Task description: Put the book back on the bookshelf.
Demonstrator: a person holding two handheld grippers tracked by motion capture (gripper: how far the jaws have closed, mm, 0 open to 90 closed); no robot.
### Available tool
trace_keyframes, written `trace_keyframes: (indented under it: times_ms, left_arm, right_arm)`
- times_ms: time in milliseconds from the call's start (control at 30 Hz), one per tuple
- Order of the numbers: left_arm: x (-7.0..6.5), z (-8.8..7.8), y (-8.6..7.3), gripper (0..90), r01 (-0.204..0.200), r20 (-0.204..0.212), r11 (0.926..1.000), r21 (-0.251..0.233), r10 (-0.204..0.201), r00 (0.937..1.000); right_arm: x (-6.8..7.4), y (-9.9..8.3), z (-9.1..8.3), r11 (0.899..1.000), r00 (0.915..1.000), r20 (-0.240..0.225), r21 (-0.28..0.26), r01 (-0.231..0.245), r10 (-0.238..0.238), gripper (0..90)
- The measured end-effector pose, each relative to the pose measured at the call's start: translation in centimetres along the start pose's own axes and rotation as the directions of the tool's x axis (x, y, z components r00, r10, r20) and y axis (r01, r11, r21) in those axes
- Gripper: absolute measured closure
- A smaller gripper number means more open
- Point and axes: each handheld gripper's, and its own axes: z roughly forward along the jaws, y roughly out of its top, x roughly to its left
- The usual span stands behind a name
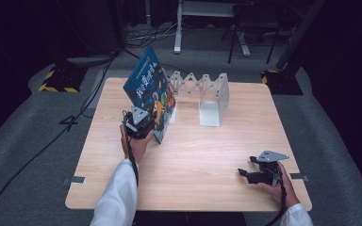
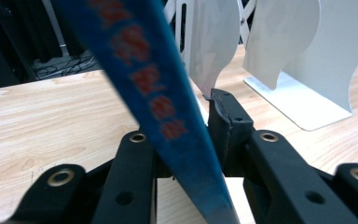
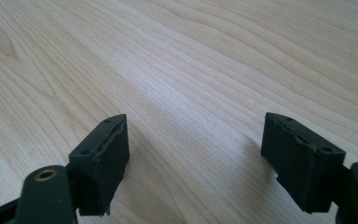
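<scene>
1. Your left hand-held gripper [image 1: 141, 123] is clamped on the lower edge of the blue book [image 1: 150, 89]; in the left gripper view the book's blue spine [image 2: 161, 102] runs straight between the jaws, which press it from both sides.
2. The book is tilted, leaning away from the white bookend rack [image 1: 207, 94], with its bottom corner down at the desk [image 1: 193, 155] just on the near-left side of the rack. It is not yet upright.
3. Judging by this, the grasp and lift are done; what looks left is to stand the book up and slide it into one of the rack's slots, which are empty.
4. Your right hand-held gripper [image 1: 252, 174] lies low on the desk, well apart from the rack on its near-right side, jaws spread wide with nothing between them but bare wood.
5. Expect to release the left grip only once the book rests against a rack divider.
</scene>
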Motion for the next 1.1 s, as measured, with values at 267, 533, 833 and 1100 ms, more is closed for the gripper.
trace_keyframes:
  times_ms: [267, 533, 833, 1100]
  left_arm:
    - [-0.2, -0.6, -0.6, 67.4, -0.041, 0.022, 0.9987, 0.029, 0.040, 0.9989]
    - [-0.2, -0.6, -0.7, 66.0, -0.046, 0.039, 0.9980, 0.043, 0.044, 0.9983]
    - [-0.1, -0.9, -0.7, 64.4, -0.065, 0.046, 0.9973, 0.034, 0.064, 0.9969]
    - [0.9, -2.4, -0.4, 62.0, -0.086, 0.088, 0.9961, 0.021, 0.084, 0.9926]
  right_arm:
    - [0.0, 0.0, 0.0, 1.000, 1.0000, 0.001, -0.001, 0.001, -0.001, 23.9]
    - [0.1, 0.0, 0.0, 1.000, 1.0000, 0.002, -0.001, -0.005, 0.005, 23.6]
    - [0.1, -0.2, -0.1, 1.000, 1.0000, 0.007, -0.006, -0.007, 0.007, 23.5]
    - [-0.1, 0.1, 0.0, 1.000, 1.0000, 0.006, 0.008, -0.007, 0.007, 23.5]
